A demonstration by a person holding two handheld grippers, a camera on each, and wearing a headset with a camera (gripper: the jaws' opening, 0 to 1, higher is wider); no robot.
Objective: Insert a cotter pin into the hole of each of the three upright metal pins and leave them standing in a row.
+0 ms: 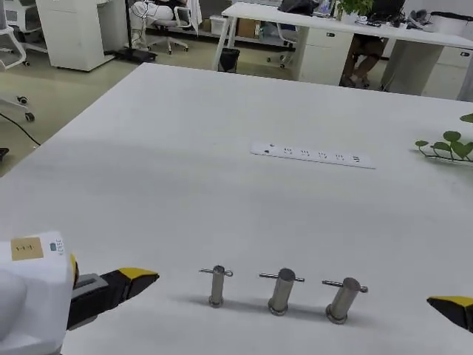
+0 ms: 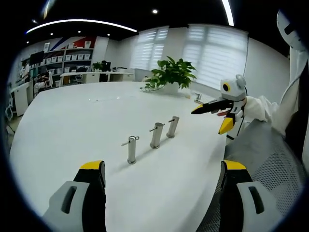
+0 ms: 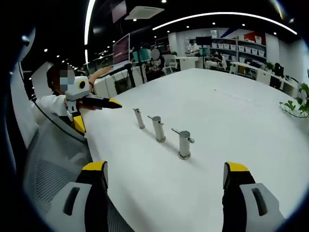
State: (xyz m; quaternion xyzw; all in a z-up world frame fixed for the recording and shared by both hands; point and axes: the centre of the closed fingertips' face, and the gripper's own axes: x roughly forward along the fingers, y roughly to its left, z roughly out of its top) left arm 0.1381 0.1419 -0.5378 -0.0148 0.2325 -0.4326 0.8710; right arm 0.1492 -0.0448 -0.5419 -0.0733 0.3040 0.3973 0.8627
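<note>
Evidently done: in the head view the left pin point(image 1: 216, 288), middle pin point(image 1: 281, 293) and right pin point(image 1: 341, 301) stand in a row on the near desk point(image 1: 222, 170), each with a cotter pin point(image 1: 281, 277) through its top, so the left gripper point(image 1: 137, 277) and right gripper point(image 1: 452, 305) hang off either end. Left gripper view: jaws wide apart, empty, row just ahead. Right gripper view: jaws likewise spread, empty, row ahead, untouched.

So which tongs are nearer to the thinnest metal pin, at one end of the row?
Left. The left tongs sit just beside the thinnest metal pin; the right tongs are off the opposite end of the row, beyond both thicker pins.
</note>
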